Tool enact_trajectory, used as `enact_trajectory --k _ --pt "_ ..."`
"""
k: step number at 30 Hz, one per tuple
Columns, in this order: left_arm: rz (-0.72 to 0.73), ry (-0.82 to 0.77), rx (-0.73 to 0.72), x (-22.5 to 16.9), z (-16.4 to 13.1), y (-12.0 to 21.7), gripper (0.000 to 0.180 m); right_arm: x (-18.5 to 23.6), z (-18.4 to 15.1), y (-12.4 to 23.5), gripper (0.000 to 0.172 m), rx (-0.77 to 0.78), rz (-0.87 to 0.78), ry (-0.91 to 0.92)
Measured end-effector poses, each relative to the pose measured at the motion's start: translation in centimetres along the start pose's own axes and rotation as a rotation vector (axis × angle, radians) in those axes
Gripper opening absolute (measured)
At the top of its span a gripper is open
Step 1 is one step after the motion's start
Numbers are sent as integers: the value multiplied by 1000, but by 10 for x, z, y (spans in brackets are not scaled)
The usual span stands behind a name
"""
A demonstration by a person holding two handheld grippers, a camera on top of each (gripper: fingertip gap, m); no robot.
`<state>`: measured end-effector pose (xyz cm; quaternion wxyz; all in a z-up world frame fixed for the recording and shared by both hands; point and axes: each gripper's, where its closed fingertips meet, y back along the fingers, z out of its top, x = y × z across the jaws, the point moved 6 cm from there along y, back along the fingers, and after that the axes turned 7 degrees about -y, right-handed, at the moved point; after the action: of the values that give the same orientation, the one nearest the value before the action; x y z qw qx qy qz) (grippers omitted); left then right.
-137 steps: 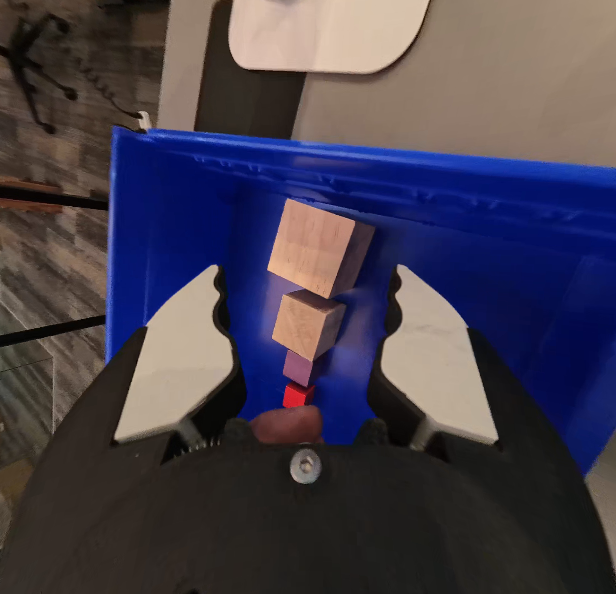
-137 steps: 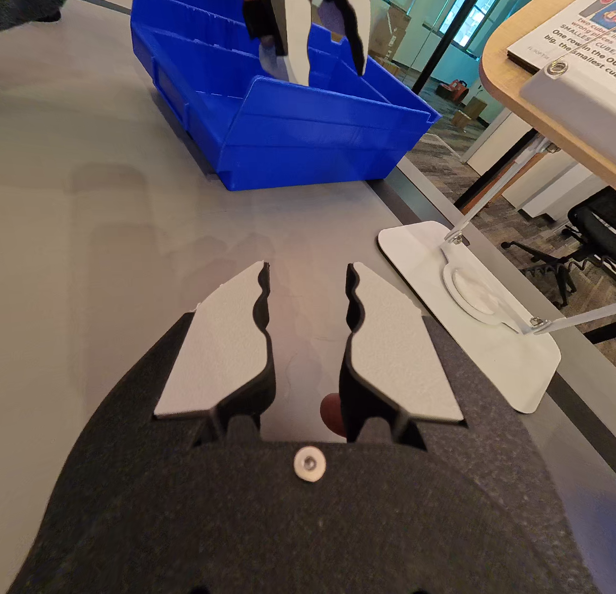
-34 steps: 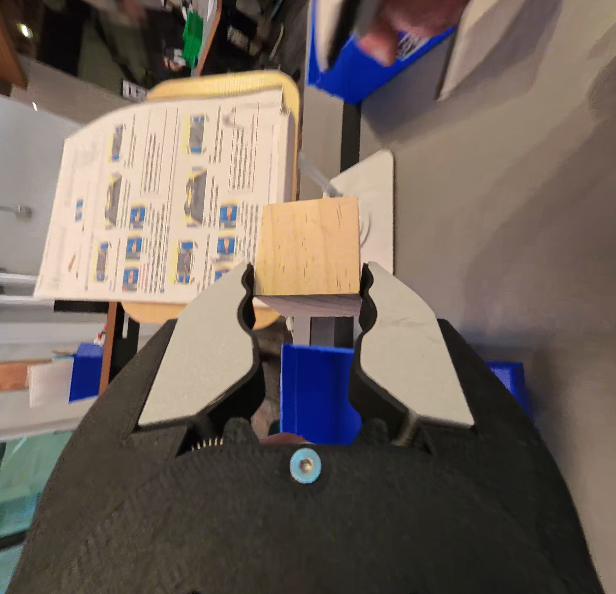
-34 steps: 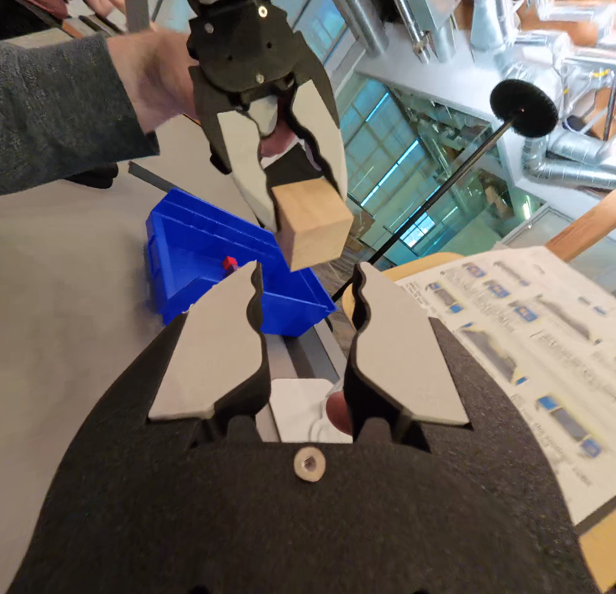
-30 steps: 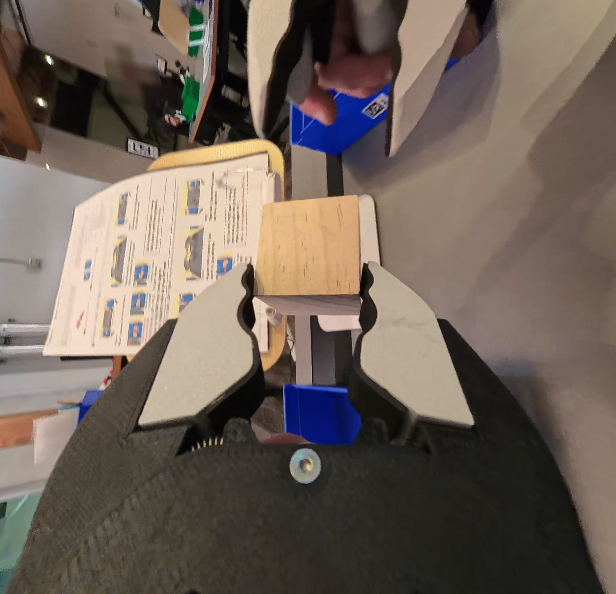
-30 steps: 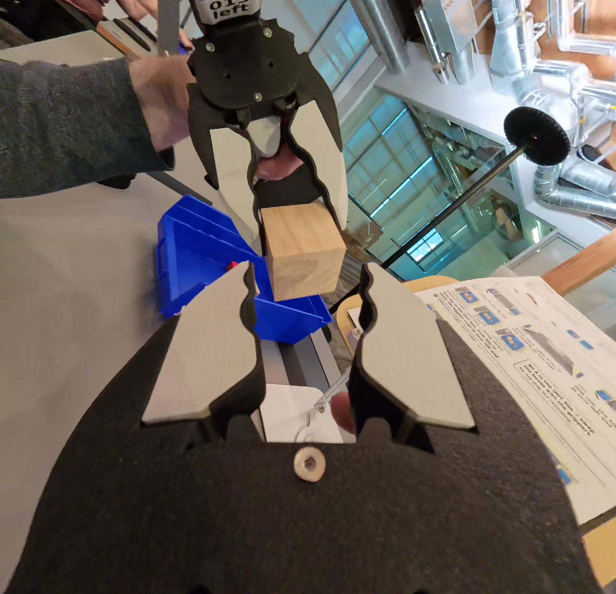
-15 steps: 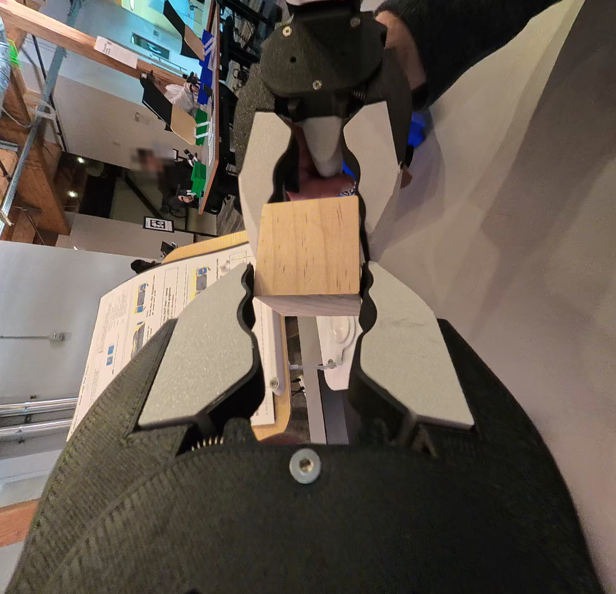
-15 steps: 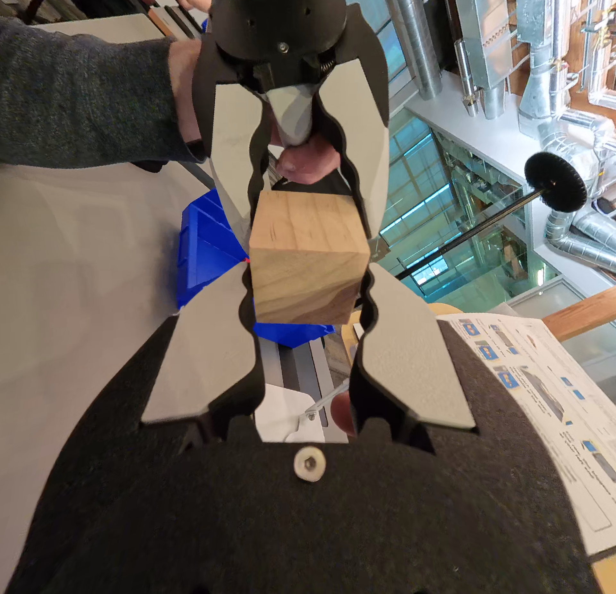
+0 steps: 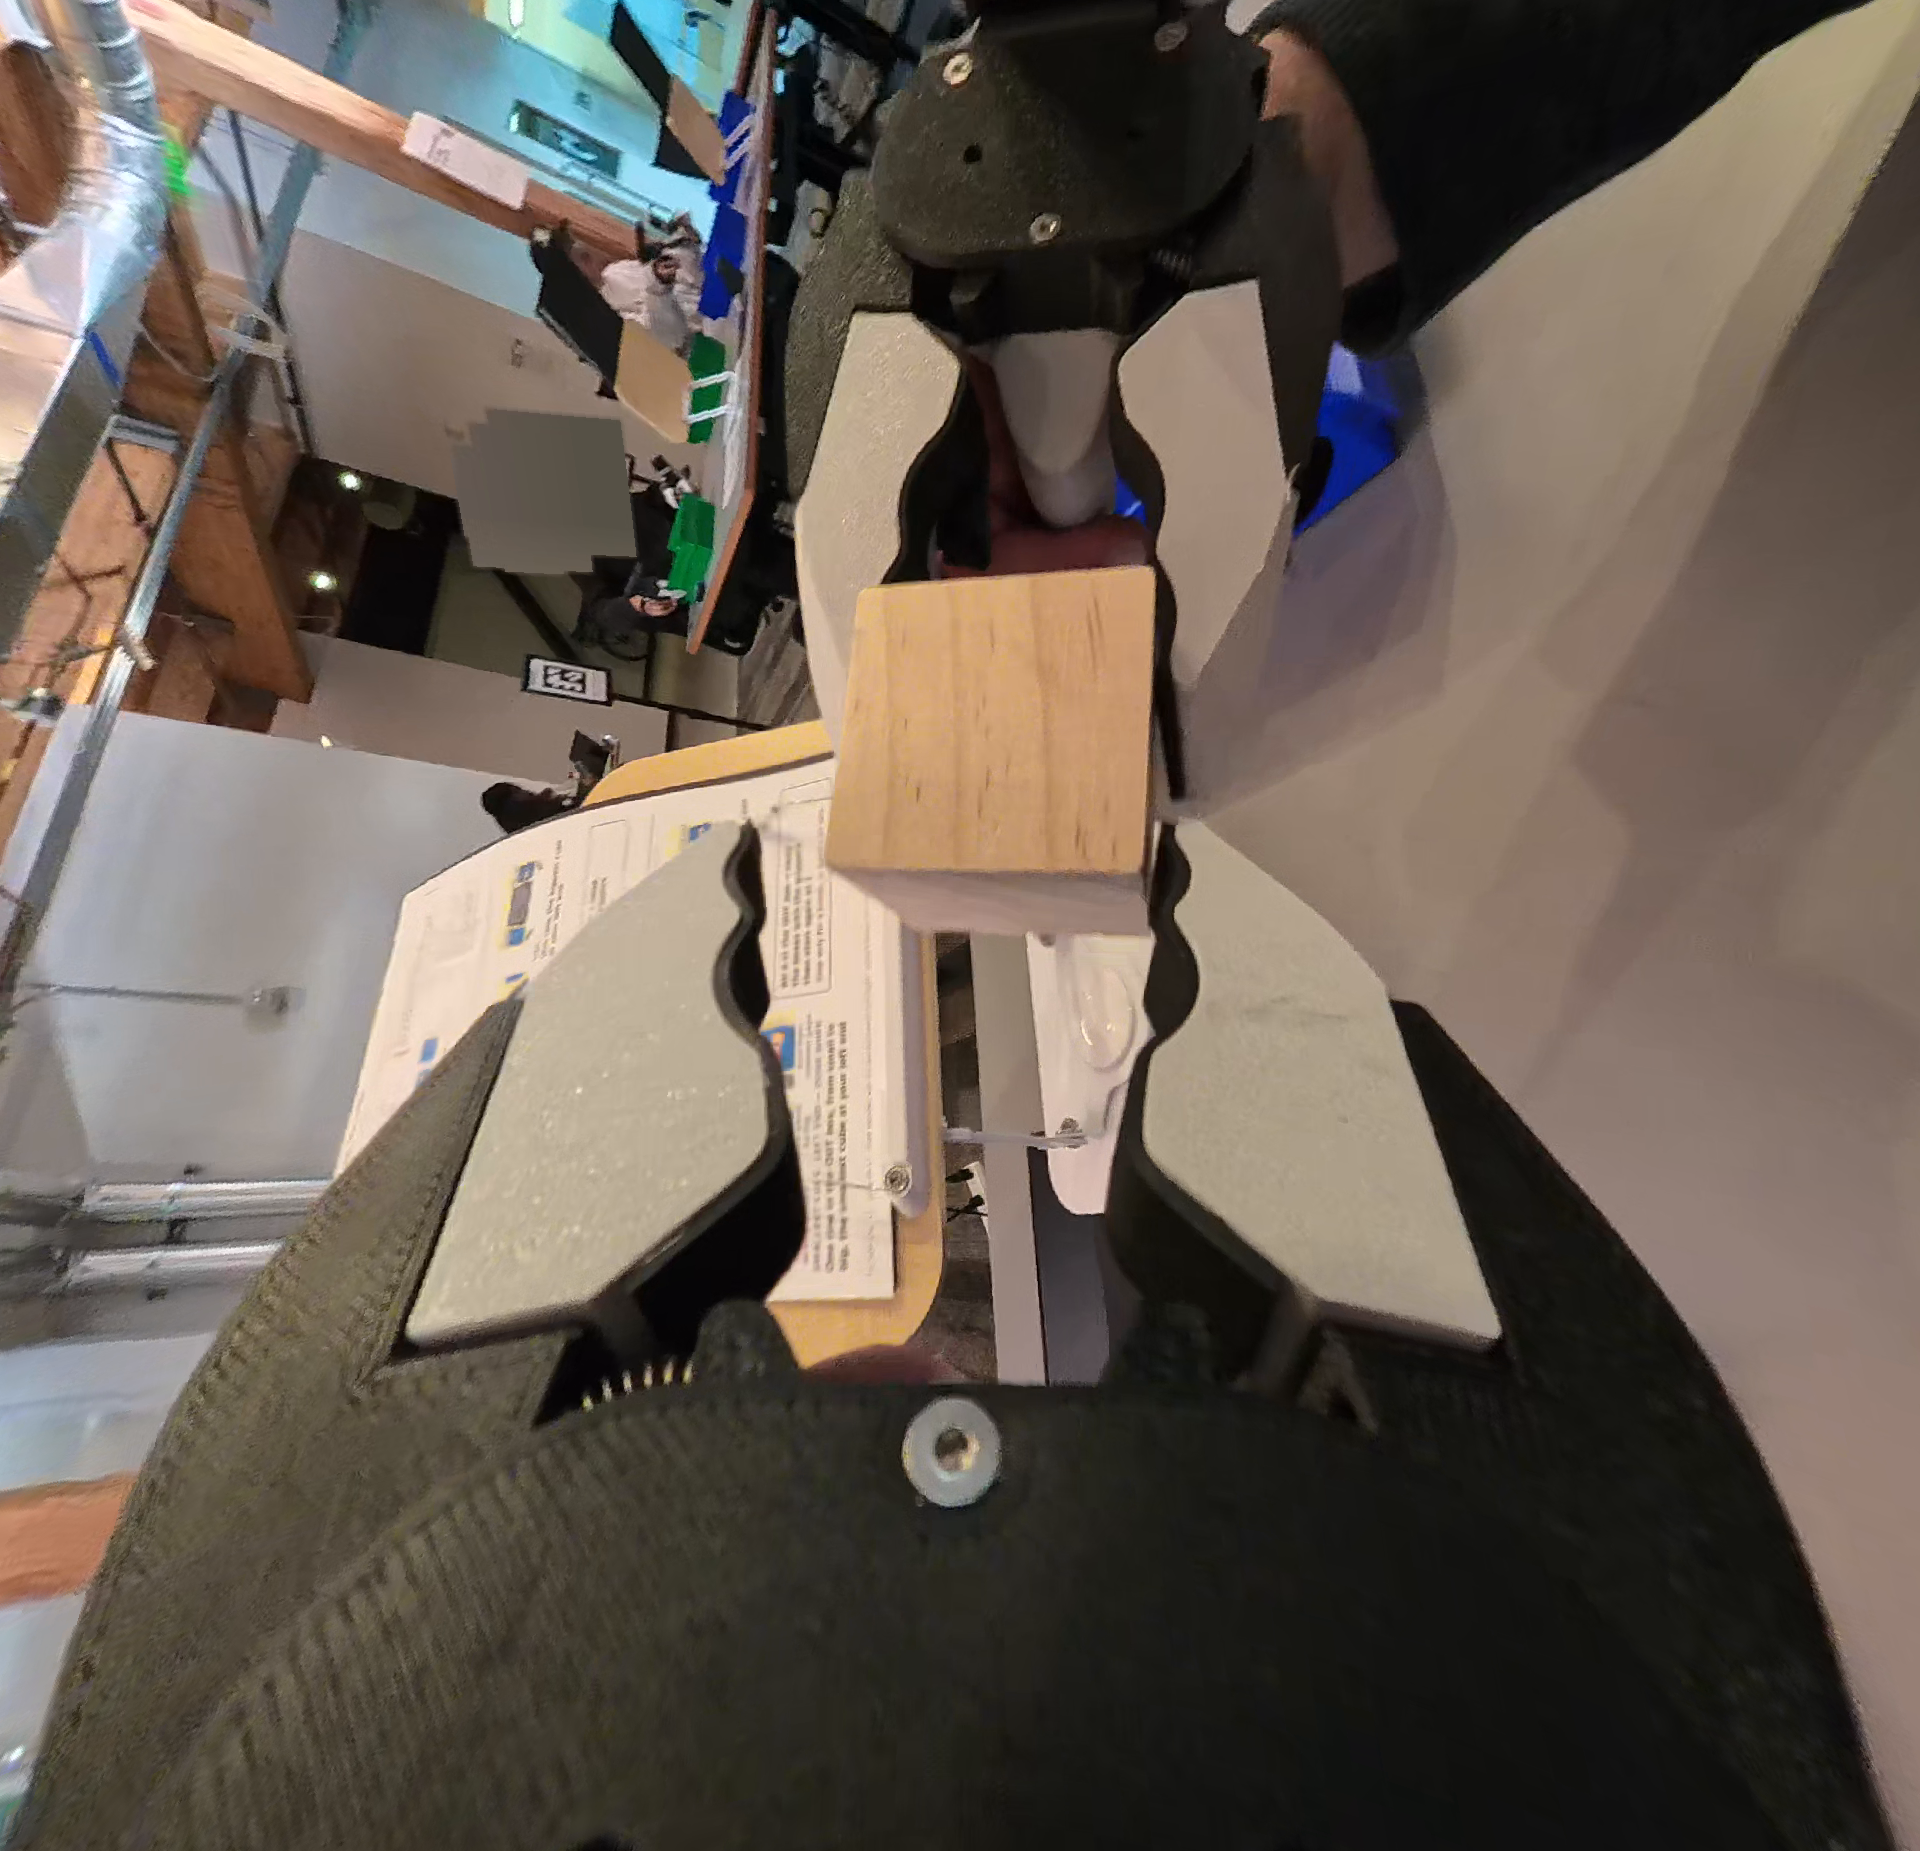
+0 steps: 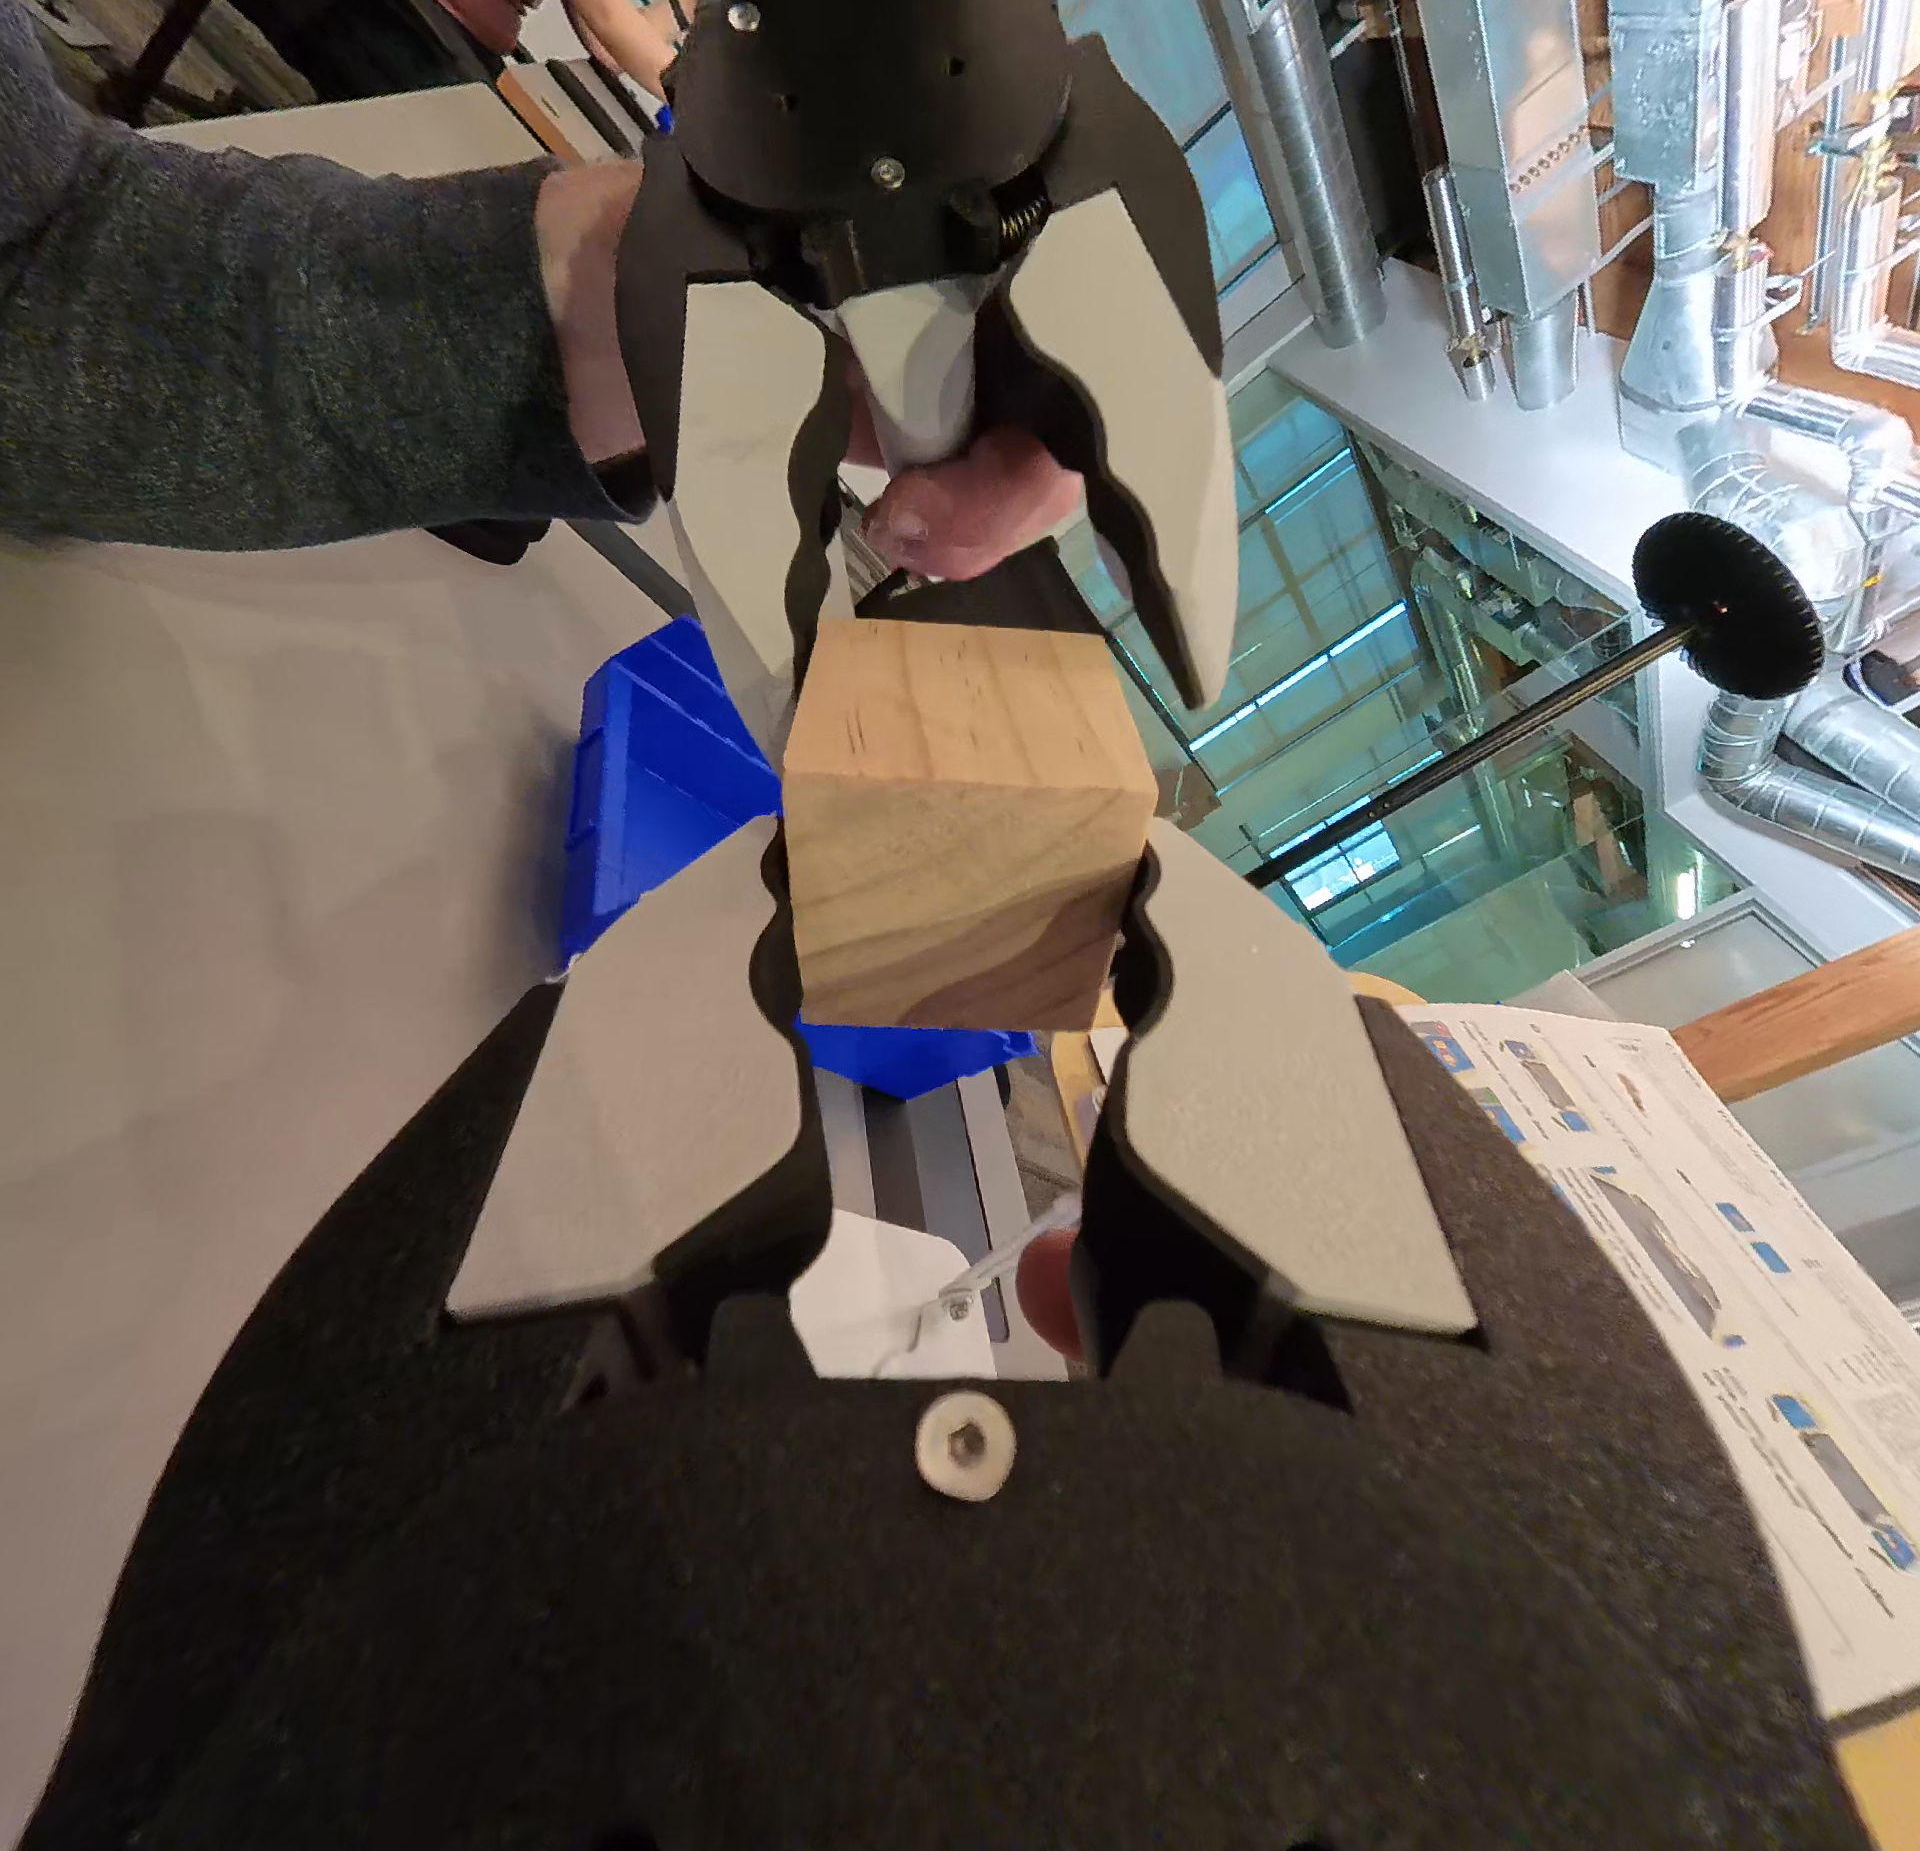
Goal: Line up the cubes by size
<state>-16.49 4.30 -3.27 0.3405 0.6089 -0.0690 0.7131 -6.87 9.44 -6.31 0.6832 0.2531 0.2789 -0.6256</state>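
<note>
Wooden cube [image 10: 961, 835] passes between two grippers in the air

Wood block sits tight in the right gripper [image 10: 956, 871]; both of its grey pads press on the block's sides. Facing it, the left gripper [image 9: 951, 851] is let go: one fingertip [image 9: 743, 856] stands off the block with a gap you can see, and the other is right beside it. A hand in a dark sleeve [image 10: 260, 347] holds the left gripper. Lower down and farther off is a blue bin [image 10: 665, 762] on the grey table [image 10: 260, 866]. A printed sheet [image 10: 1662, 1230] lies on a wooden board to the side.
</note>
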Motion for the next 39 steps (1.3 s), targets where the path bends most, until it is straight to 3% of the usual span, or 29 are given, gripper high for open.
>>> enact_trajectory --k 4,9,14,19,28,39 --pt "49 11 31 8 -6 10 65 -14 -2 16 58 51 -25 3" --pt "109 -9 85 15 -15 26 39 -47 -23 71 59 310 -81 41" --pt "120 -2 142 18 -25 28 34 -88 -74 142 58 652 -106 2" --pt "137 1 136 20 -22 28 30 -107 -130 189 59 873 -31 -144" --pt "104 -16 167 15 -25 18 28 -85 -226 200 59 1168 276 -306" --pt "87 -19 177 13 -27 15 27 -70 -278 189 59 1317 503 -370"
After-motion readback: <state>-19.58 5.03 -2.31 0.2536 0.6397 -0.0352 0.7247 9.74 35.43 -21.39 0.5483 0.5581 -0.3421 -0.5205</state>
